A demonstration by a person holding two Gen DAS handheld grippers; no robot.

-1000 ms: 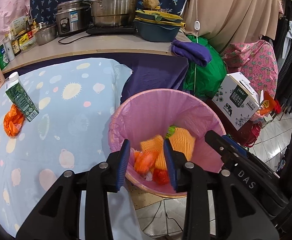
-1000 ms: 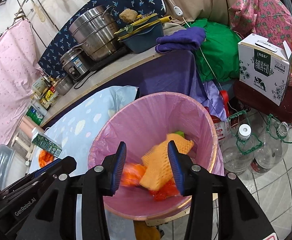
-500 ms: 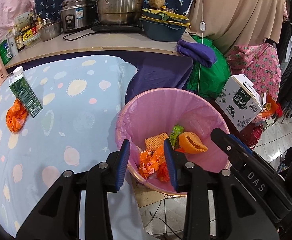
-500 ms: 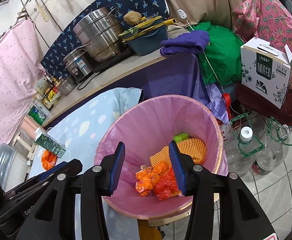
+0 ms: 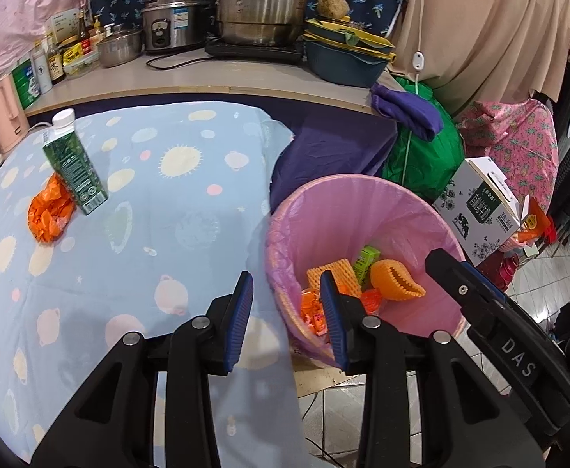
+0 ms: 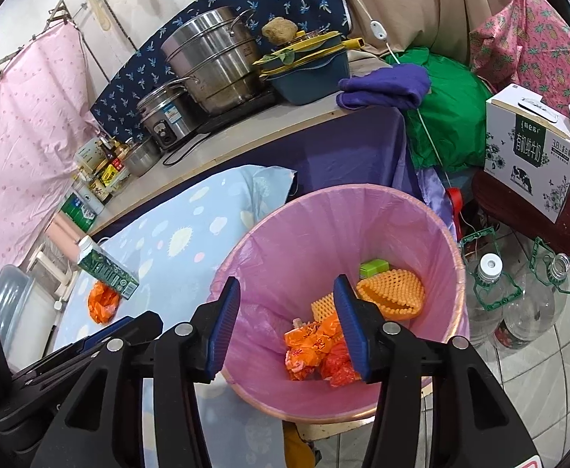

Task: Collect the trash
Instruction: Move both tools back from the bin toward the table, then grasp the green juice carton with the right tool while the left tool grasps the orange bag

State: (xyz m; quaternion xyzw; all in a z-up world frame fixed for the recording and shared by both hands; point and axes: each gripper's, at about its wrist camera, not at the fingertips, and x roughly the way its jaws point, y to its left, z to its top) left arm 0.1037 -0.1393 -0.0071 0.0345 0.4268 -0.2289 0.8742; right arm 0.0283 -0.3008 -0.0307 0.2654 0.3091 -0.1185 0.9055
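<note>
A round bin lined with a pink plastic bag (image 6: 409, 210) stands on the floor at the right edge of a table covered by a pale blue cloth printed with suns and planets (image 5: 137, 241). In the bin lie two orange foam fruit nets (image 6: 396, 292), a small green carton (image 6: 374, 268) at the far side, and crumpled orange and red wrappers (image 6: 316, 347) at the near side. The right gripper (image 6: 287, 321) hangs over the bin with its blue-padded jaws spread and nothing between them; they have just been opening wider. The left gripper (image 5: 287, 318) is over the bin's left rim and the table edge, its jaws apart and empty. On the far left of the table, a dark green drink carton with a white cap (image 5: 72, 167) stands tilted, touching a crumpled orange plastic wrapper (image 5: 47, 210) on its left. Beyond the table, a counter holds a stainless steel steamer pot (image 5: 263, 7) and a rice cooker (image 5: 174, 17). To the right of the bin, a white milk box (image 6: 532, 148) stands, with clear plastic bottles (image 6: 491, 296) on the tiled floor.
</note>
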